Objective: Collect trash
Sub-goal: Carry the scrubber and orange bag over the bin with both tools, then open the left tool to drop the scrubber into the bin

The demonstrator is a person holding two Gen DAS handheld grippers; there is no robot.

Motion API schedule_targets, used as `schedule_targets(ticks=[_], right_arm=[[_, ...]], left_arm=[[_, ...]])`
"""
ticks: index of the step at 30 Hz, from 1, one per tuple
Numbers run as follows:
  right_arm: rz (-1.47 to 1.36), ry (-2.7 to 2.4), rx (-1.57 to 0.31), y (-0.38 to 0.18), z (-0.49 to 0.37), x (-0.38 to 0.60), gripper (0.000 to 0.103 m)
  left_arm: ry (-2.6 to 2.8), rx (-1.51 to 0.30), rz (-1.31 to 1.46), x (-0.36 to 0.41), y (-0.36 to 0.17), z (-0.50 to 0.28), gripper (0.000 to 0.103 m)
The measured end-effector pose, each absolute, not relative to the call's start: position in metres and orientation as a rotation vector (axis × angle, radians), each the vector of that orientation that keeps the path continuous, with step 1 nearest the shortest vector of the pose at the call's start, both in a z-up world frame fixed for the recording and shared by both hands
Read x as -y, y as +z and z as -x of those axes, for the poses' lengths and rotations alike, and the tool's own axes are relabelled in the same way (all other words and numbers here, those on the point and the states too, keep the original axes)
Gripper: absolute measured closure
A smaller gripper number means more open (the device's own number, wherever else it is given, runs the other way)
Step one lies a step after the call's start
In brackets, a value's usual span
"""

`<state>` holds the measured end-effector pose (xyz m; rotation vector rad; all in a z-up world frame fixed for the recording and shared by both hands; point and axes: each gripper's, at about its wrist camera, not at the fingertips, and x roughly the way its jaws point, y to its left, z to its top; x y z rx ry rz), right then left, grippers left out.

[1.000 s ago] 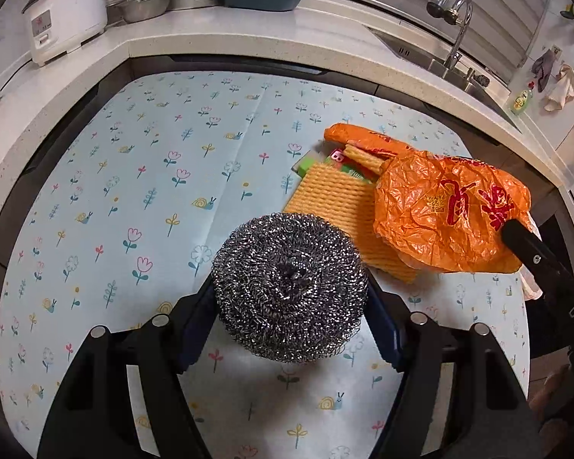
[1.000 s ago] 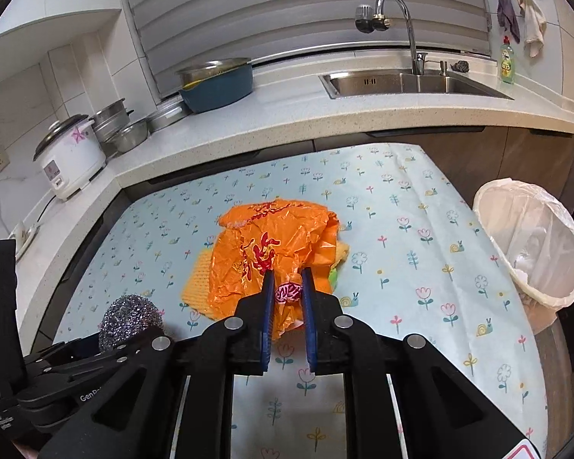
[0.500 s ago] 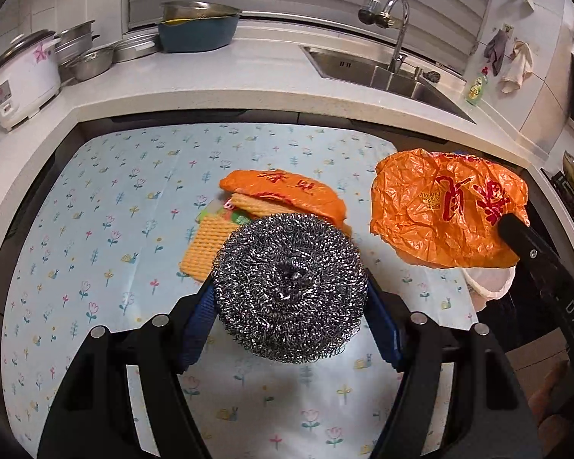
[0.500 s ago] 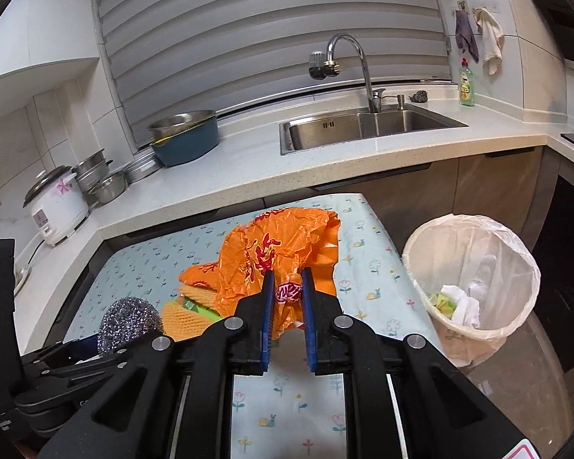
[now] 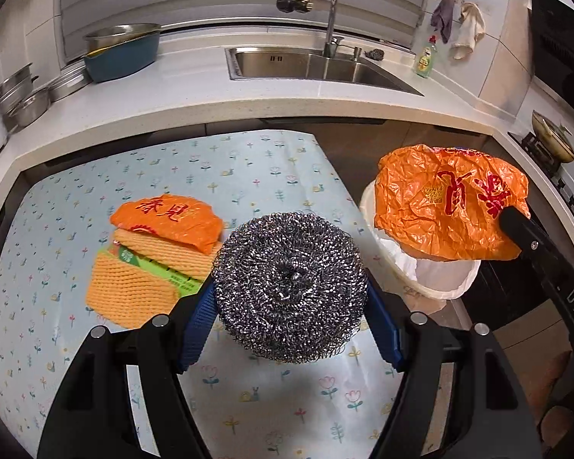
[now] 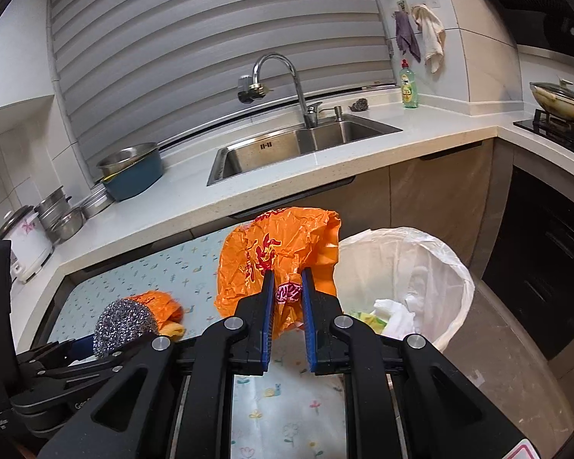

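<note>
The left gripper (image 5: 289, 325) is clamped on a steel wool scourer (image 5: 290, 287), its blue pads (image 5: 195, 325) pressed into either side of the ball, which fills the span between them and hides the fingertips and the patch of flowered tablecloth (image 5: 248, 401) straight ahead. Beyond and to the left of this gripper, on the cloth, lies a pile of orange netted cloths (image 5: 130, 290) with a green label partly showing and a smaller orange bag (image 5: 172, 218) draped over the top; how many pieces are stacked there cannot be made out. The right gripper (image 6: 287, 306) is nearly closed, pinching a crumpled orange plastic bag (image 6: 279, 252) by a gathered fold, with a bit of red-and-white print showing between the pads. The bag hangs ahead of the fingers and blocks the near left rim of the white-lined trash bin (image 6: 440, 267), which stands just to the right of the gripper, off the table's edge. Inside the bin, some white crumpled material and a yellowish scrap are visible, but the bottom is hidden. From the left wrist camera the same bag covers most of the bin's mouth, and only one black finger of the right gripper enters from the right edge.
</note>
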<state>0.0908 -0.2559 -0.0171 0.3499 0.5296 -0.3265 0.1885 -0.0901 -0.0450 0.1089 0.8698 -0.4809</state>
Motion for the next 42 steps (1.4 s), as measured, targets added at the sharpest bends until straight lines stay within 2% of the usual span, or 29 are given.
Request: schedule_targets(ticks=[12,25,42], right_arm=[[-0.421,-0.447,-0.522,-0.037,-0.072,0.334,0.090],[-0.472,-0.542,-0.517,-0.059,-0.067,0.396,0.090],[-0.467,-0.536,-0.526,-0.069,-0.082,0.411,0.090]], left_arm=[[-0.612,-0.852,-0.224,0.185,-0.053,-0.191,0.035],[-0.769,-0.862,-0.342,0.270,-0.086,-0.198,0.035],[-0.748,-0.845,-0.304,0.285,-0.087,-0.217,0.026]])
